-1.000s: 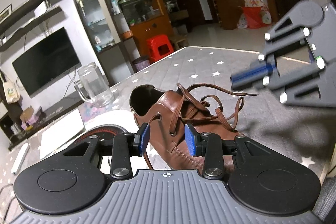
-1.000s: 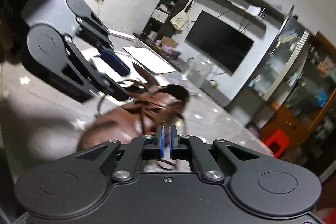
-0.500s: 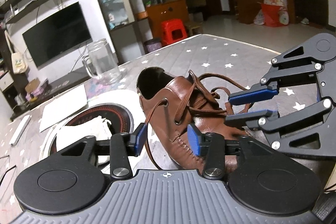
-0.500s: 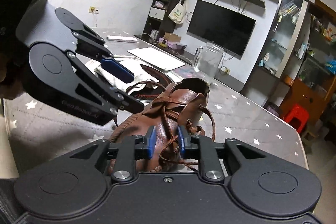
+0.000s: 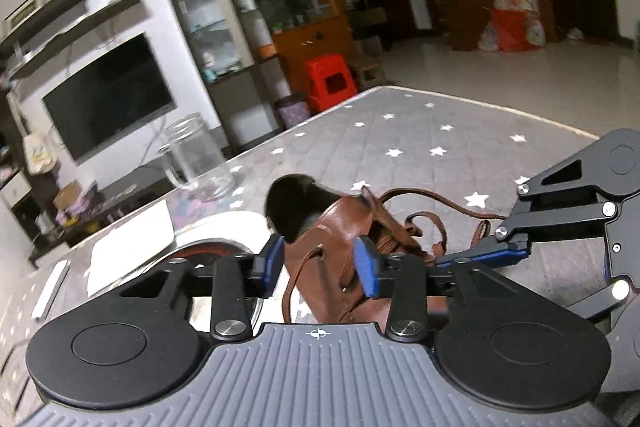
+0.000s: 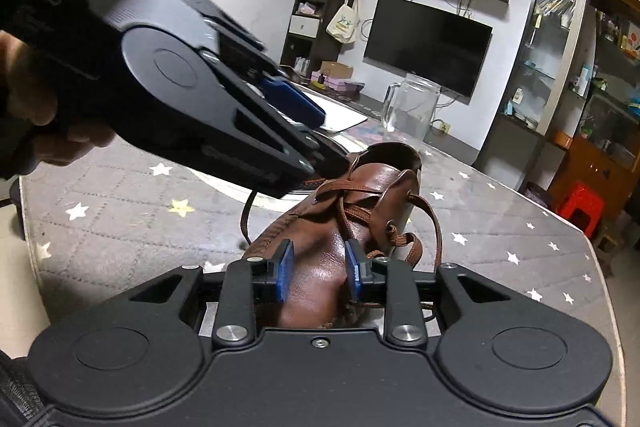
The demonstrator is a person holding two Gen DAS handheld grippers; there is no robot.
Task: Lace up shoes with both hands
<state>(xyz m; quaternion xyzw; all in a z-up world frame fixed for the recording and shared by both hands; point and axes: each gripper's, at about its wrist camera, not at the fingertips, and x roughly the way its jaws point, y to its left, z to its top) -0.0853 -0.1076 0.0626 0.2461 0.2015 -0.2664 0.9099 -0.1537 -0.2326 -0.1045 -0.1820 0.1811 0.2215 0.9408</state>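
Note:
A brown leather shoe [image 5: 332, 243] lies on the grey star-patterned table [image 5: 420, 143], its brown laces [image 5: 432, 223] loose and trailing right. My left gripper [image 5: 320, 267] is open, its blue pads on either side of the shoe's eyelet flank, apart from it. In the right wrist view the shoe [image 6: 372, 187] points its toe at me. My right gripper [image 6: 319, 269] stands open over the toe, with a lace [image 6: 416, 247] beside its right finger. The left gripper [image 6: 316, 135] reaches in from the upper left, held by a hand [image 6: 24, 99]. The right gripper [image 5: 476, 259] is half hidden.
A glass mug [image 5: 196, 159] stands behind the shoe. A round white-rimmed hotplate [image 5: 216, 239] and a white sheet [image 5: 132, 243] lie to its left. The table's right edge [image 6: 600, 267] is close. A TV and shelves line the wall.
My right gripper went from shut to open and came down low over the shoe's toe. My left gripper moved in closer to the shoe's side and stayed open.

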